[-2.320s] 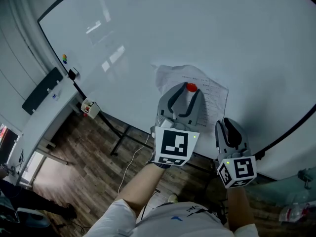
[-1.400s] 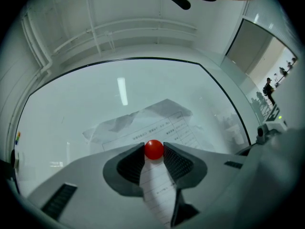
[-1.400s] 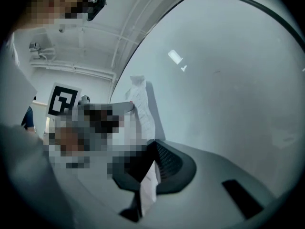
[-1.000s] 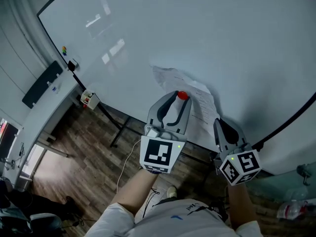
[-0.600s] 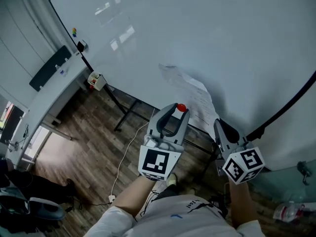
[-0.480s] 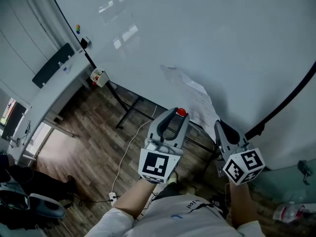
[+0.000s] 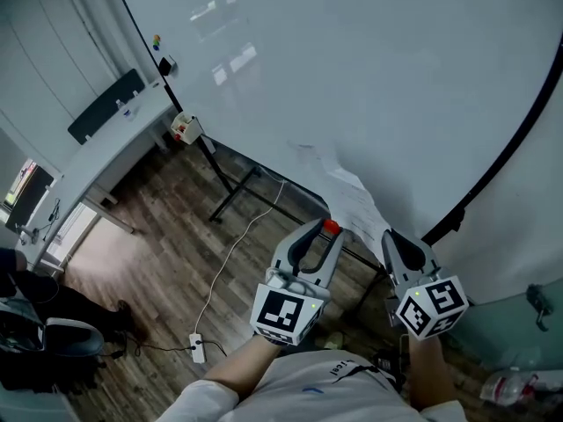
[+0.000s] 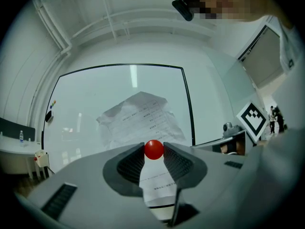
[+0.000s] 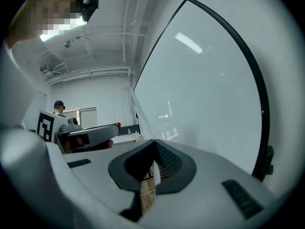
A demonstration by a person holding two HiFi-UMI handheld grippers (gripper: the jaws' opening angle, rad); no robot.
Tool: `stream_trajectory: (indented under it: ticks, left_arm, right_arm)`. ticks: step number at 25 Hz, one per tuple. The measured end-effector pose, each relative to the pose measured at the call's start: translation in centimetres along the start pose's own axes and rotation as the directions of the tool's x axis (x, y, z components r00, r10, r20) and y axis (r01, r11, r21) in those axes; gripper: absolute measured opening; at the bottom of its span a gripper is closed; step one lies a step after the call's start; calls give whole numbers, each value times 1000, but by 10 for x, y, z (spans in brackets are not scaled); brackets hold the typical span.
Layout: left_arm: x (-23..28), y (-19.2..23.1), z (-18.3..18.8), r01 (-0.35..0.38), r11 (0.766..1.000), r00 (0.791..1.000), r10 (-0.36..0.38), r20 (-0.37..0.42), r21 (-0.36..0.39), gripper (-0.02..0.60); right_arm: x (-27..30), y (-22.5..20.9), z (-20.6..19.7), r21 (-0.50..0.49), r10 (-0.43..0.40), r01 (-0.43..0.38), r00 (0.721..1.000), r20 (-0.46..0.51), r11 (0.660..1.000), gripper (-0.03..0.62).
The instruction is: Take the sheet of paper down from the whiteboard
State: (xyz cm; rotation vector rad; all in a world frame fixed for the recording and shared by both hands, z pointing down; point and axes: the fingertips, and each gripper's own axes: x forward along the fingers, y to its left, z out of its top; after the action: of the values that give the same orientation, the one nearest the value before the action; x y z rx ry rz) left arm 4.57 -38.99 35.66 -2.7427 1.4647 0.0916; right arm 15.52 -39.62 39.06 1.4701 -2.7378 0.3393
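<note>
The crumpled printed sheet of paper (image 7: 352, 200) stands off the whiteboard (image 7: 378, 69), held by its lower end. My right gripper (image 7: 394, 238) is shut on that lower edge; in the right gripper view the paper (image 9: 154, 171) shows edge-on between the jaws of the right gripper (image 9: 155, 168). My left gripper (image 7: 326, 229) is shut on a round red magnet (image 7: 331, 227), just left of the sheet and off the board. The left gripper view shows the magnet (image 8: 154, 149) pinched in the left gripper (image 8: 154, 152), with the paper (image 8: 140, 118) behind it.
A white desk (image 7: 110, 152) with a dark bar (image 7: 104, 105) runs along the left. A small box (image 7: 185, 128) sits at the board's lower edge, coloured magnets (image 7: 158, 40) higher up. The stand's legs (image 7: 230, 193), a cable with a plug (image 7: 198, 348) and a chair (image 7: 35, 337) are on the wood floor.
The left gripper has drawn the red magnet off the sheet and back from the board. The paper has peeled away from the board, pinched in the right gripper. Both grippers have moved back.
</note>
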Motion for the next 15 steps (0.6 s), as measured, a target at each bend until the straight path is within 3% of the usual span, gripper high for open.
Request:
stream_trajectory:
  ticks: [8, 15]
  left_arm:
    - [-10, -2, -3, -8, 1000, 1000, 8, -9, -16, 133]
    - [-8, -3, 7, -3, 1000, 1000, 3, 10, -2, 133]
  right_arm:
    - [-5, 12, 2, 7, 26, -26, 1000, -6, 1000, 14]
    - [-6, 11, 6, 96, 53, -53, 999, -1, 994, 14]
